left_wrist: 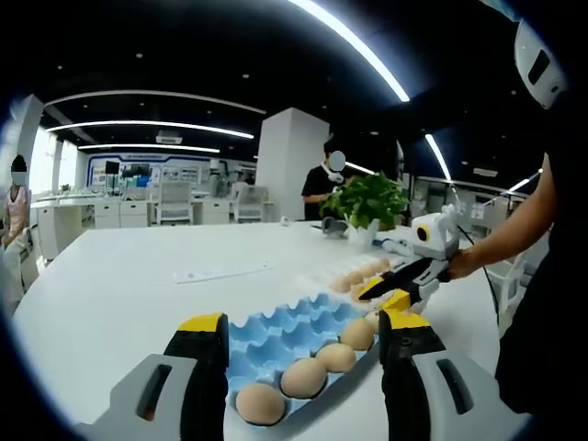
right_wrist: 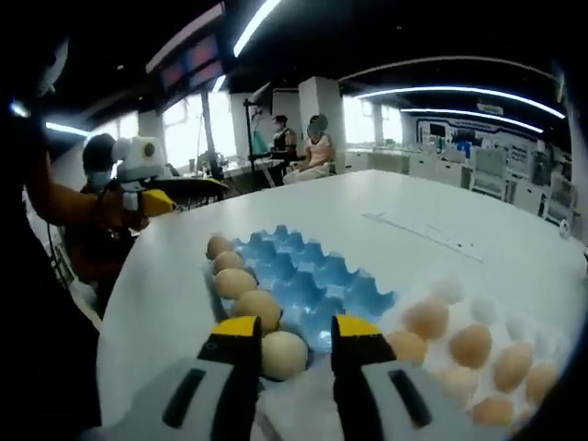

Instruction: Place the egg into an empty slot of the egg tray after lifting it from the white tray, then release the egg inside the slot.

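Overhead, long strip lights curved across a dark ceiling above a broad, smooth white table (left_wrist: 119, 294). In the left gripper view, going left to right, the left gripper (left_wrist: 303, 354) rose from the bottom with grey bodies and black, yellow-tipped jaws standing apart, nothing between them. Past those jaws lay the egg tray (left_wrist: 285, 331), a blue moulded sheet of rounded cups and peaks, with a row of smooth tan eggs (left_wrist: 304, 377) filling the cups along its near edge; the cups behind them were bare. Beyond its far end sat the white tray (left_wrist: 344, 272), holding more tan eggs. Further right, a leafy green potted plant (left_wrist: 366, 202) stood on the table, and the person's forearm (left_wrist: 501, 243) reached in level from the right, holding the right gripper near the white tray. Open tabletop spread wide to the left.

In the right gripper view, the right gripper (right_wrist: 296, 342) had its jaws parted and gripped nothing, hovering over the blue tray's near edge, where one egg (right_wrist: 282, 354) lay in a cup. The white tray's eggs sat to the right, near the table's edge.
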`<state>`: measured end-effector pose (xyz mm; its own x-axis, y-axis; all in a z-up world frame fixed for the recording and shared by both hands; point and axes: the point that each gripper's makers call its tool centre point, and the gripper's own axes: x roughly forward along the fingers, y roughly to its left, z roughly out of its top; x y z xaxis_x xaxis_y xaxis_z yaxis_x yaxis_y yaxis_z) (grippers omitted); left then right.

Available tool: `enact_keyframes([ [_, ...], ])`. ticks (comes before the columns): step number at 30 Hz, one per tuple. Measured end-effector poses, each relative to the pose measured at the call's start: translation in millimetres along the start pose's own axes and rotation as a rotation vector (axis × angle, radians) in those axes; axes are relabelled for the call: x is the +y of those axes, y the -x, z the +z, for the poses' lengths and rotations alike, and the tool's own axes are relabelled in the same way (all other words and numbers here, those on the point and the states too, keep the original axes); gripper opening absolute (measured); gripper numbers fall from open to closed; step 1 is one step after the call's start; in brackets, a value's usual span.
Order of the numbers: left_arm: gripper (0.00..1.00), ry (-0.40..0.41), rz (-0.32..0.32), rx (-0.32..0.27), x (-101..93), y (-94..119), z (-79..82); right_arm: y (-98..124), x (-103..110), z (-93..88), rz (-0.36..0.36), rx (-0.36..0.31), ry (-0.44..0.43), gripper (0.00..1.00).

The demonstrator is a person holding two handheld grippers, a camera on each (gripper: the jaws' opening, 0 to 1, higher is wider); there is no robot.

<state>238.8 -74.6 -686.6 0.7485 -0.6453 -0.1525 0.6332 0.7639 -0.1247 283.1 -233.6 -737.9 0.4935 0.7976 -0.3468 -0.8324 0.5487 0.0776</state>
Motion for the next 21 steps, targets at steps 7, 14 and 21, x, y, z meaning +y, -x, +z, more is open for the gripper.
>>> enact_keyframes([
  [7,0.67,0.007,0.000,-0.001,-0.7,0,-1.0,18,-60,-9.0,-0.215,0.035,-0.029,0.30],
  [14,0.66,0.021,0.006,-0.003,0.9,2,-1.7,9,-57,-29.3,-0.192,0.124,0.045,0.31],
  [21,0.65,0.016,0.009,0.008,1.8,3,-3.9,0,-52,-32.8,-0.132,0.222,0.166,0.31],
])
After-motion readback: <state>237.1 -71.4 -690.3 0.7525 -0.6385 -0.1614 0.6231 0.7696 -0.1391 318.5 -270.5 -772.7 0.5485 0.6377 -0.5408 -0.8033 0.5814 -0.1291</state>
